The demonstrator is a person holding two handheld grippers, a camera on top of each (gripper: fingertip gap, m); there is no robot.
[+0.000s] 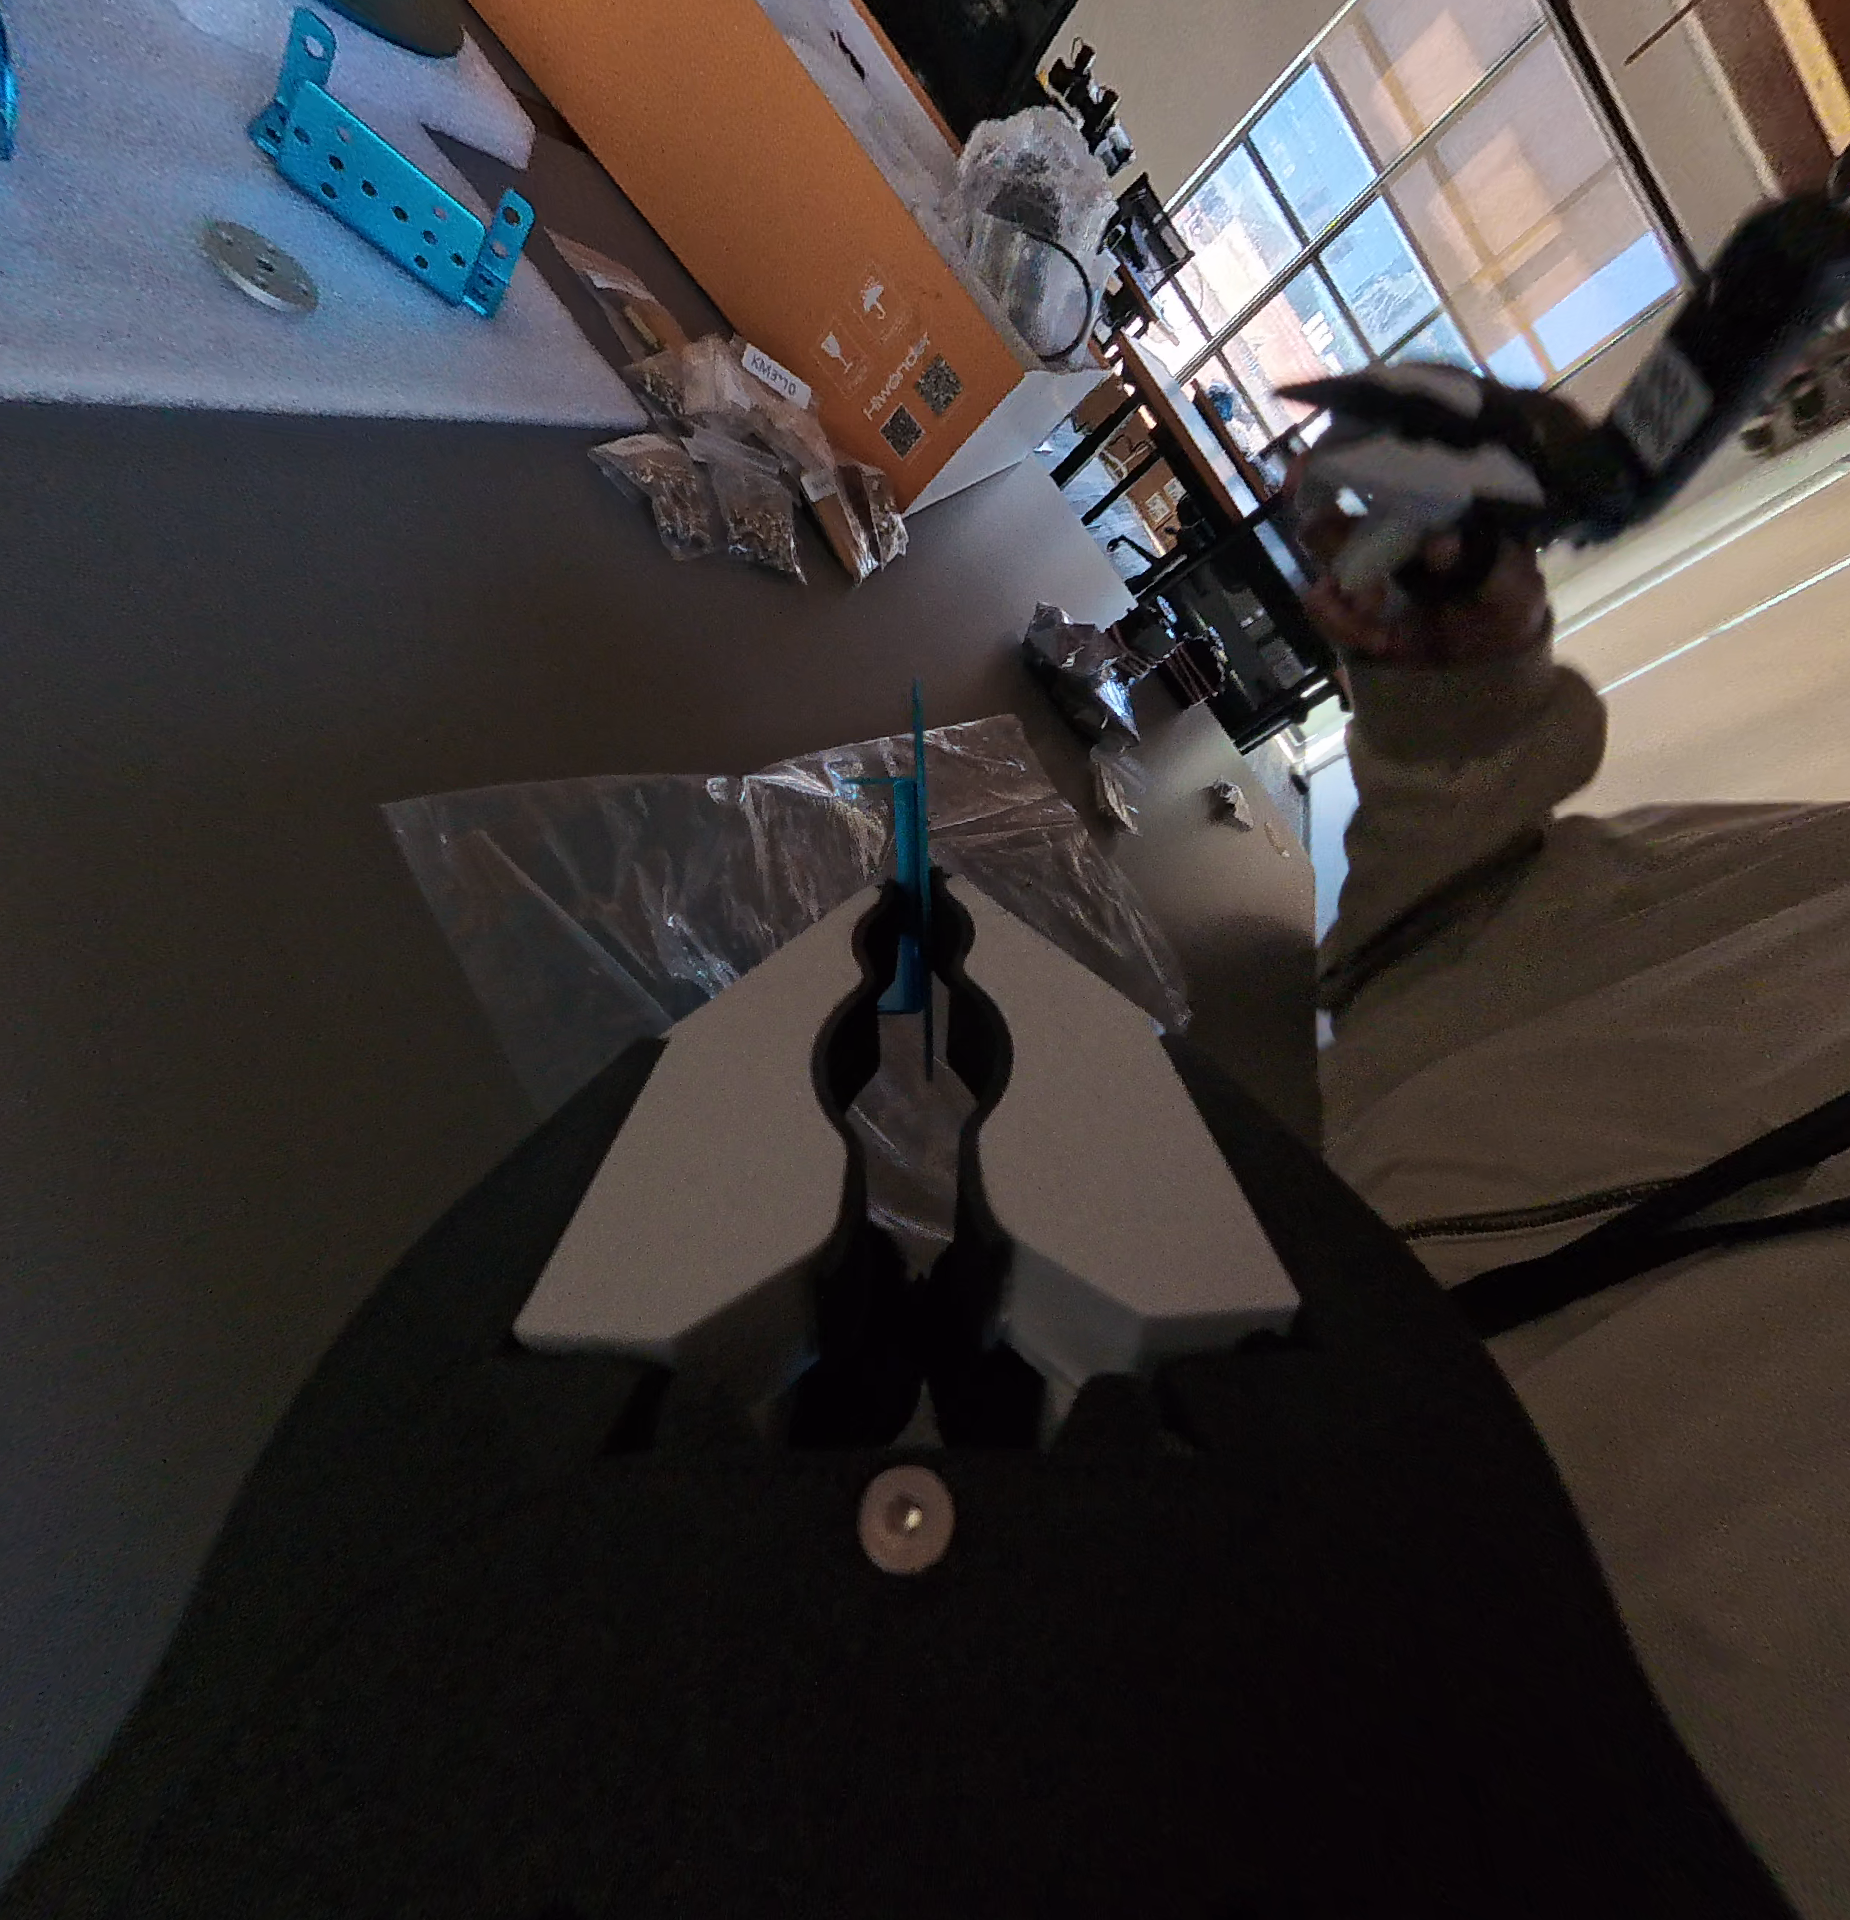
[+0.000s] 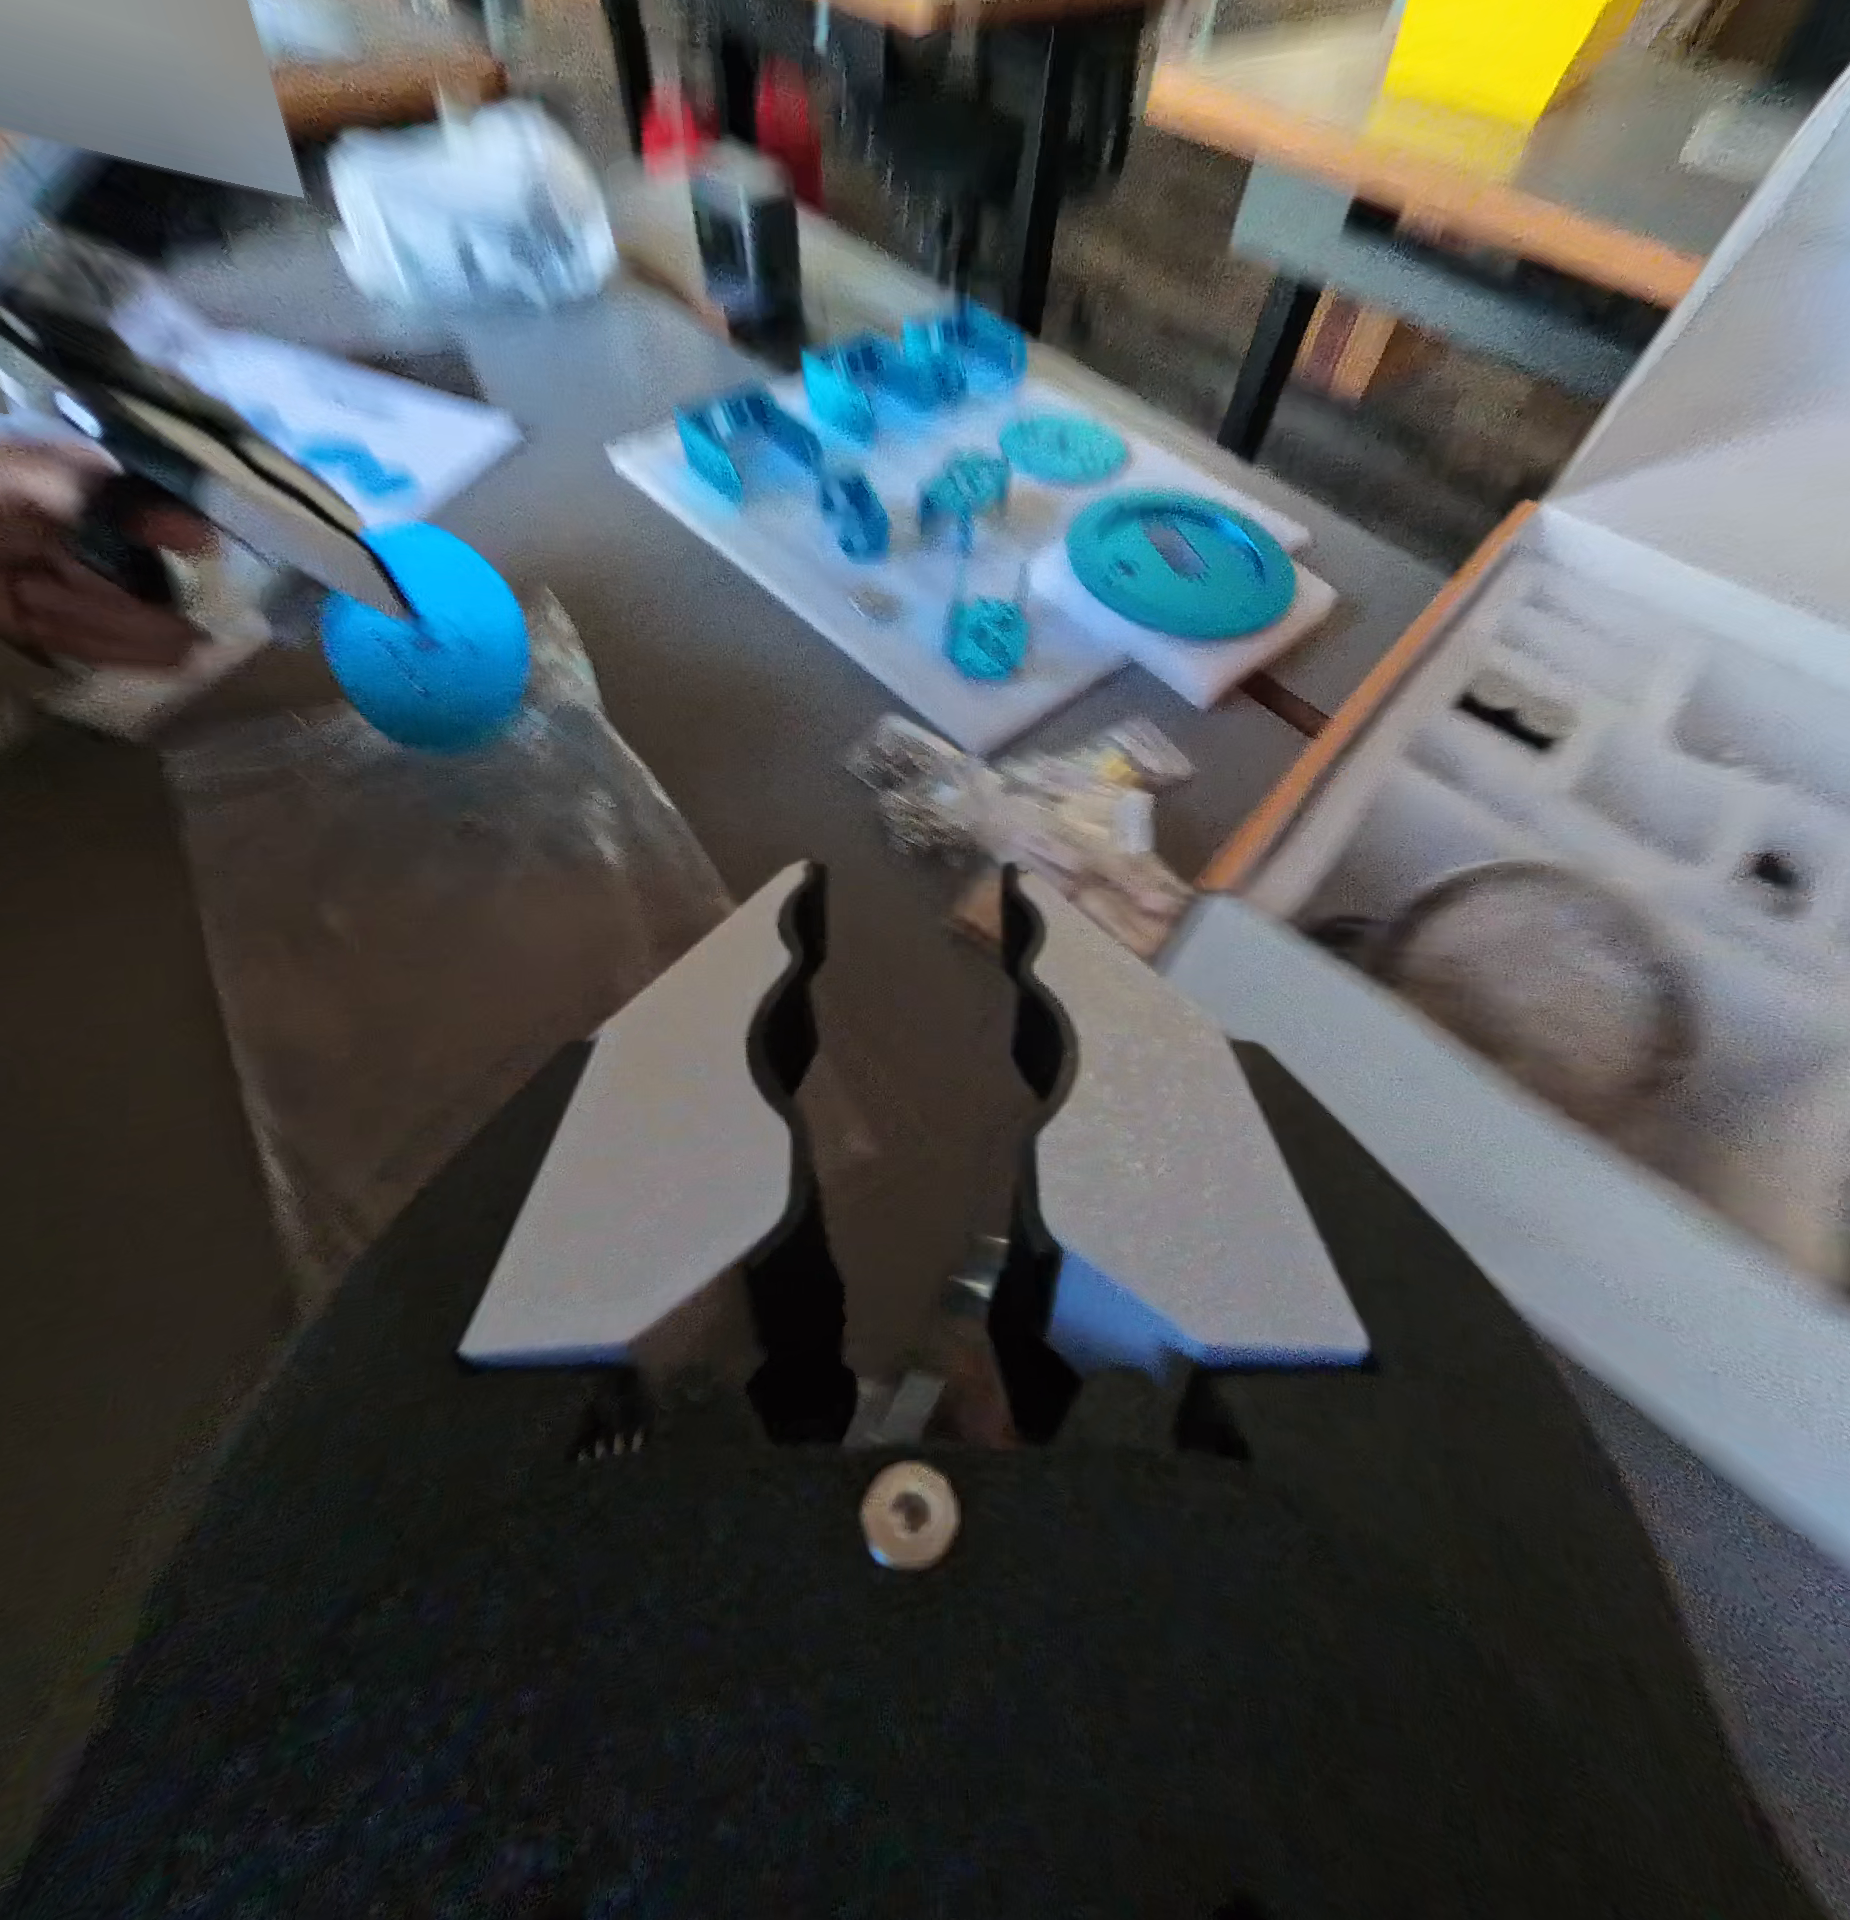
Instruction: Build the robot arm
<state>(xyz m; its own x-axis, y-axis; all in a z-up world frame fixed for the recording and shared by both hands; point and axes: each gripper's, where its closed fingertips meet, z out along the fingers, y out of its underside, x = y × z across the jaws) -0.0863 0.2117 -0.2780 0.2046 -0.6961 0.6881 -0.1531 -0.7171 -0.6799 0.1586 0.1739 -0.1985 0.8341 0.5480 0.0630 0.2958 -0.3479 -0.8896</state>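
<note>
A blue disc (image 2: 427, 639), round and flat, is clamped edge-on between the fingertips of the left gripper (image 1: 916, 894) and held in the air above a crumpled clear plastic bag (image 1: 692, 883) that lies on the dark grey counter (image 1: 225, 675). In the left wrist view the disc (image 1: 913, 904) shows only as a thin blue sliver running up from between the pale grey fingers (image 1: 755, 1122); in the right wrist view, much blurred, its broad round face is turned toward the camera, with the left gripper (image 2: 401, 608) pinching its upper edge and a person's hand (image 2: 38, 582) behind it.

The right gripper (image 2: 913, 894) is released, its two fingers standing apart with nothing between them, and hangs above the counter (image 2: 692, 665) near the bag (image 2: 412, 883). Seen from the left wrist view, it is raised well clear of the counter at the far right, a blurred dark shape (image 1: 1420, 468) gripped by a hand (image 1: 1440, 592) in a pale sleeve (image 1: 1472, 779).

Farther along the counter a white foam sheet (image 2: 1014, 717) carries several blue metal parts, among them a perforated bracket (image 1: 391, 197), a large blue ring (image 2: 1181, 566) on its own white pad, and a small silver washer-like disc (image 1: 261, 265). Small packets of hardware (image 1: 734, 488) lie heaped beside an orange-and-white cardboard box (image 1: 755, 187), whose open white interior (image 2: 1627, 831) fills the right side of the right wrist view. Tall windows (image 1: 1420, 229) stand in the background.
</note>
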